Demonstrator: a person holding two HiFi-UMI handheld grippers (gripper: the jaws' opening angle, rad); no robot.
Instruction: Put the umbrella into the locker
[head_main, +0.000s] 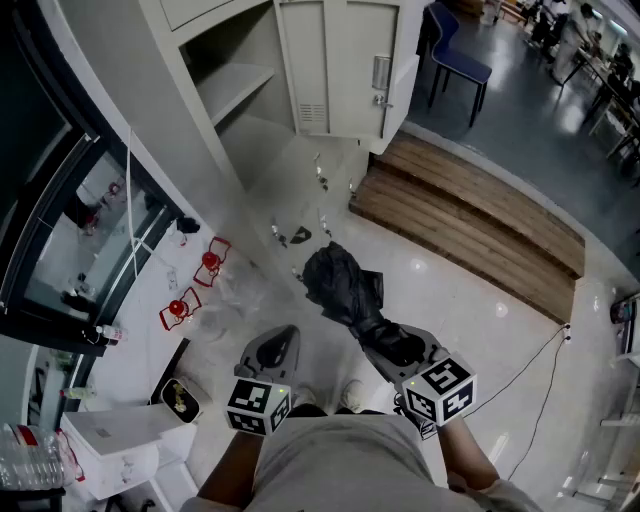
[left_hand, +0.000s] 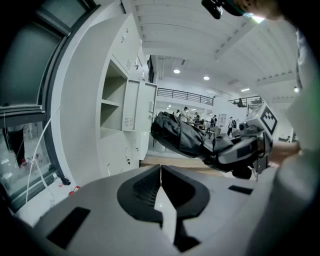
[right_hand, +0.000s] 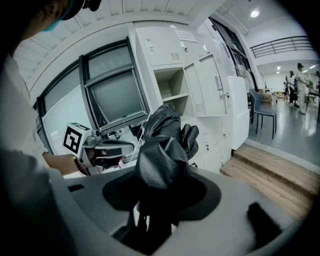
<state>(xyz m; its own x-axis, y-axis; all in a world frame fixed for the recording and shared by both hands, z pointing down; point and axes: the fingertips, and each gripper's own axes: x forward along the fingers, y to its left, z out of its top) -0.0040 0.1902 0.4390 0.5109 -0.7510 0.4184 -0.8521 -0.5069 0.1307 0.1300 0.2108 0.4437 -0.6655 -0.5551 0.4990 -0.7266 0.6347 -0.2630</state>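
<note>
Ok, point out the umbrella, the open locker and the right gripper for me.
umbrella (head_main: 335, 280): head view, folded black canopy.
open locker (head_main: 235, 85): head view, its bare shelf.
right gripper (head_main: 397, 345): head view, between its jaws, closed on the umbrella.

Grey left gripper at six o'clock, jaws together, empty; grey right gripper at five o'clock clamps black folded umbrella.
</note>
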